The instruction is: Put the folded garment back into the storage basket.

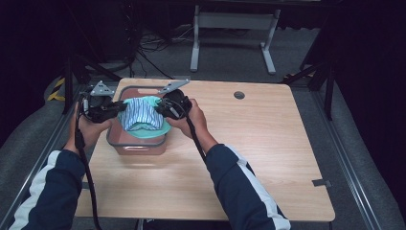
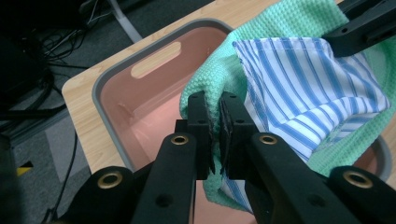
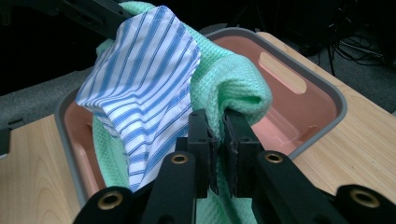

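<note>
- High view: the pink bin (image 1: 138,143) stands near the table's (image 1: 249,158) far left corner, and the cloth bundle hangs over it, a green waffle towel (image 1: 160,130) with a blue-striped cloth (image 1: 141,115) lying on top.
- Left gripper (image 1: 117,109) is at the bundle's left side. In the left gripper view its jaws are pressed together on a fold of the green waffle towel (image 2: 219,70), right where the blue-striped cloth (image 2: 308,88) begins.
- Right gripper (image 1: 163,108) is at the bundle's right side. In the right gripper view its jaws pinch a rolled edge of the green waffle towel (image 3: 233,88), with the blue-striped cloth (image 3: 144,84) just beside them.
- Handling, as I judge it: both cloths are light, soft and limp, so they sag between the two holds. The loose striped piece could slide off the towel.
- Best hold: thick folded edges at opposite sides, catching both layers if possible, over the pink bin (image 2: 140,107).
</note>
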A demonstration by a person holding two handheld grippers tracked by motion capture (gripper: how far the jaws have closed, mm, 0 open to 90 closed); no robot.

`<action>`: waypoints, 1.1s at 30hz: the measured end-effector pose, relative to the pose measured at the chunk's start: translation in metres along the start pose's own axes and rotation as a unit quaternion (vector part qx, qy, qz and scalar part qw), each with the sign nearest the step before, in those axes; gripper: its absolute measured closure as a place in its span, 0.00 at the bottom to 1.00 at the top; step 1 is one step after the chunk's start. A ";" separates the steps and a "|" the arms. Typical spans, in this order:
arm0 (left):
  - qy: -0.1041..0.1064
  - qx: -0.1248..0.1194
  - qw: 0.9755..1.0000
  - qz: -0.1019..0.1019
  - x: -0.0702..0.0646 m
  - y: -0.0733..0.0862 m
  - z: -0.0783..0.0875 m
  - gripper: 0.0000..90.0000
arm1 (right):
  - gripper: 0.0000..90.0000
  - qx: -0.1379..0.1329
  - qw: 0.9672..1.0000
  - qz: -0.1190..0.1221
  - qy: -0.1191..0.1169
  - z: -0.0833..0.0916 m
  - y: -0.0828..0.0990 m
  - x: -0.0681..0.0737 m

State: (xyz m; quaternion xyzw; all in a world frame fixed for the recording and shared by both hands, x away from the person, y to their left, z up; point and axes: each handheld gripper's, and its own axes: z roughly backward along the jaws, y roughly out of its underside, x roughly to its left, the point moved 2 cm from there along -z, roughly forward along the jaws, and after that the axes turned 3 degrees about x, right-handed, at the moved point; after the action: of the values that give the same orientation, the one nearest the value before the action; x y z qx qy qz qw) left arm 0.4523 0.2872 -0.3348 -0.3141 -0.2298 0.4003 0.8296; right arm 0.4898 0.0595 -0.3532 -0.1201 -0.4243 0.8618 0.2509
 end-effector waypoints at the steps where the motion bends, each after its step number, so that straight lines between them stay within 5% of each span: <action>1: -0.003 0.004 1.000 -0.003 0.001 0.001 -0.002 0.93 | 0.92 0.001 1.000 -0.001 0.001 -0.003 0.000 0.000; 7: -0.026 0.024 0.999 -0.007 0.003 0.008 -0.010 0.93 | 0.91 0.019 1.000 0.001 0.002 -0.020 0.003 0.003; 27: -0.034 0.043 0.998 0.022 0.010 0.033 -0.040 0.93 | 0.88 0.059 0.998 -0.007 0.008 -0.056 0.013 0.009; 33: -0.042 0.039 0.998 0.024 0.007 0.033 -0.043 0.80 | 0.79 0.070 0.997 -0.008 0.022 -0.058 0.018 0.008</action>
State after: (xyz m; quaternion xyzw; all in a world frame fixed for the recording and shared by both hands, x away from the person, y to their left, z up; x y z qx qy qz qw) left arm 0.4664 0.2947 -0.3871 -0.2702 -0.2411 0.4417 0.8208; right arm 0.5020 0.0937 -0.4029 -0.1179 -0.3582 0.8844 0.2751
